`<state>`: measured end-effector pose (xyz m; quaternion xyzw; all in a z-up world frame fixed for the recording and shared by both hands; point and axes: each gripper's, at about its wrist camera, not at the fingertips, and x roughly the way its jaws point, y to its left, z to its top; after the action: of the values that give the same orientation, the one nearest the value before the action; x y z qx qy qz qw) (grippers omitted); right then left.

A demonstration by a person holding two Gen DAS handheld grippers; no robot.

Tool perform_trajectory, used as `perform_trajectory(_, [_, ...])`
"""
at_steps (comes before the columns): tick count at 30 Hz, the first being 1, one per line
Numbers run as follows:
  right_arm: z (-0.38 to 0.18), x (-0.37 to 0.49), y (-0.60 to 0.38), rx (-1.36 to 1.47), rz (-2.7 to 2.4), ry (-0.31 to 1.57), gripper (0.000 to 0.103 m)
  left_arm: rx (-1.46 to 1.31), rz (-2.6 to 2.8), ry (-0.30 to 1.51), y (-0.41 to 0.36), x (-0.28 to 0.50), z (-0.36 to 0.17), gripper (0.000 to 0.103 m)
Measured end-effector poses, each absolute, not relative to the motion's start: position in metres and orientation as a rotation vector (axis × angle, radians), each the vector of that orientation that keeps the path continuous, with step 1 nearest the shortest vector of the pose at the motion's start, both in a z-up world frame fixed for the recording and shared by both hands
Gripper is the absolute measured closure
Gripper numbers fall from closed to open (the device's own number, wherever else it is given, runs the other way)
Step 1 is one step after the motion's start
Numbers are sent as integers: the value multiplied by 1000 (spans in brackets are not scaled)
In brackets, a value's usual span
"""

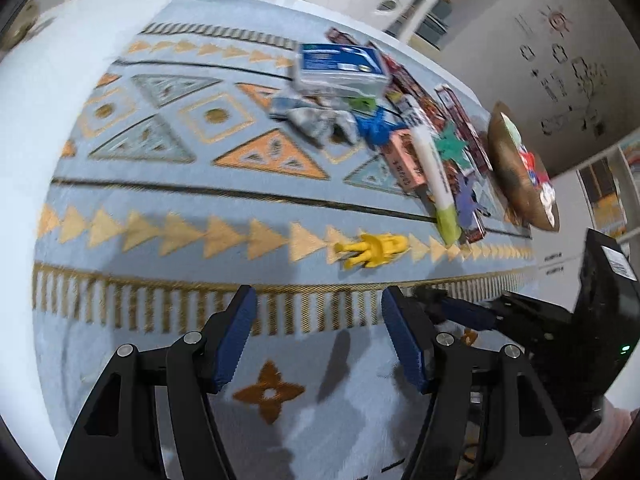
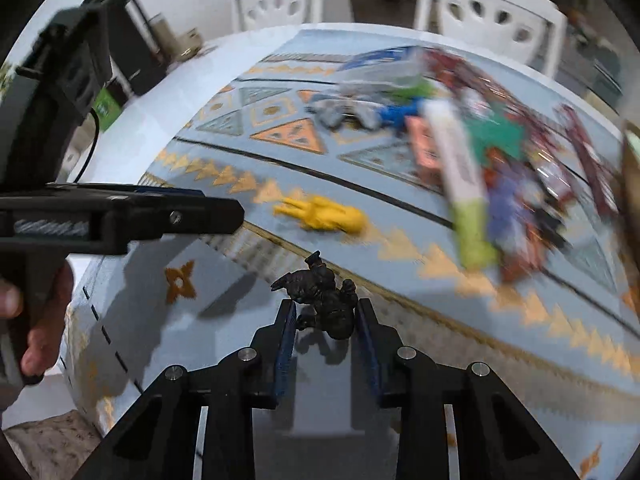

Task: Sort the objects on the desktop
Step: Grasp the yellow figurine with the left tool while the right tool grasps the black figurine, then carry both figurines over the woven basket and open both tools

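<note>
My right gripper is shut on a small black toy figure and holds it above the near edge of the patterned blue cloth. My left gripper is open and empty, just short of a yellow toy figure that lies on the cloth; it also shows in the right wrist view. Further back lie a blue toy figure, a white and green tube, a green star, a pink box and a blue box. A brown bowl holds small toys at the right.
White chairs stand behind the table. The right gripper's black body is beside my left gripper; the left one crosses the right wrist view. Red packets lie near the bowl.
</note>
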<state>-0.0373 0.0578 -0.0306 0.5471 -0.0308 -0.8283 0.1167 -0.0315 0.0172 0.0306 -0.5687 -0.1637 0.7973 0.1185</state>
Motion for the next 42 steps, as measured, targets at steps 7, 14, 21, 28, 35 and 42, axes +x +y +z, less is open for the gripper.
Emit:
perform_trajectory(7, [-33,-14,111,1699,-2493,-337,73,-1583,2320,-228,55,-49,27,40])
perform_trajectory(14, [-19,-13,120,1666,-2542,-386,73,-1492,2327,80,85,-54,18,46])
perform_trajectory(21, [-10,-8,124,1631,-2563,-455,73,-1423,2349,179,90,-48,22,69])
perform_trajectory(28, [18,-7,152,1530,-2620,-660,73,-1367,2364,31,90,-44,56,69])
perform_trajectory(35, [76,-4,205,1377,-2836,-754,73,-1180,2411,-8,119,-64,118,69])
perform_trajectory(42, [130,9,294,1246,-3135,-967,73,-1017,2336,-3,182,-112,165,69])
